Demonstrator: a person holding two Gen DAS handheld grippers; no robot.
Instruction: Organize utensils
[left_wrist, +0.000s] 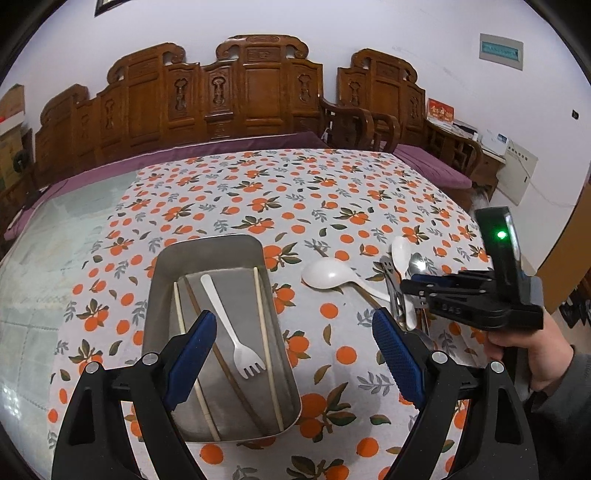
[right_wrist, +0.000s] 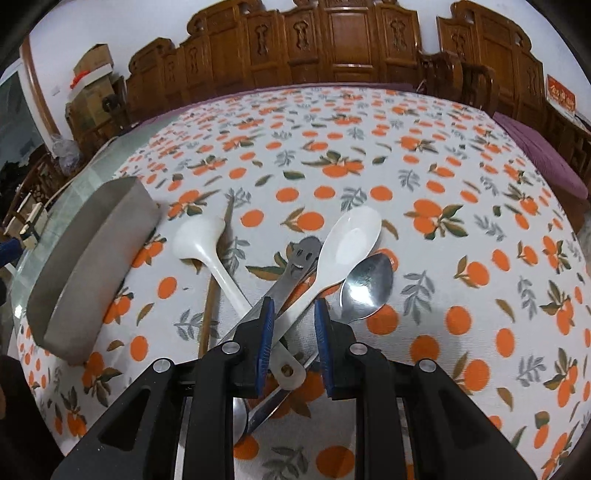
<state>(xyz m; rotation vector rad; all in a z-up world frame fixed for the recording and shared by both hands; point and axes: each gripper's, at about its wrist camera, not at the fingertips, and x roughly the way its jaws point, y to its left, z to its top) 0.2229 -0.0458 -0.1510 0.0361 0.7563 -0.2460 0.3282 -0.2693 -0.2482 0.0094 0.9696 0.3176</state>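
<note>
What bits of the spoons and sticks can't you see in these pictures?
- Metal spoon: right wrist view, handle hidden behind the right gripper.
- Brown chopstick in the metal tray: left wrist view, middle covered by the left gripper finger.
- Utensil pile: left wrist view, partly blocked by the right gripper.
- Tray contents: right wrist view, hidden by its wall.

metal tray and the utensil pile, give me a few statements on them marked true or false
1. A white plastic fork lies inside the metal tray. True.
2. The tray holds several spoons. False: it holds the fork and chopsticks; the spoons lie outside on the tablecloth.
3. The right gripper is open over crossed utensil handles. True.
4. The left gripper is clamped on a chopstick. False: it is open and holds nothing.
5. A metal handle with a smiley face lies in the pile. True.
</note>
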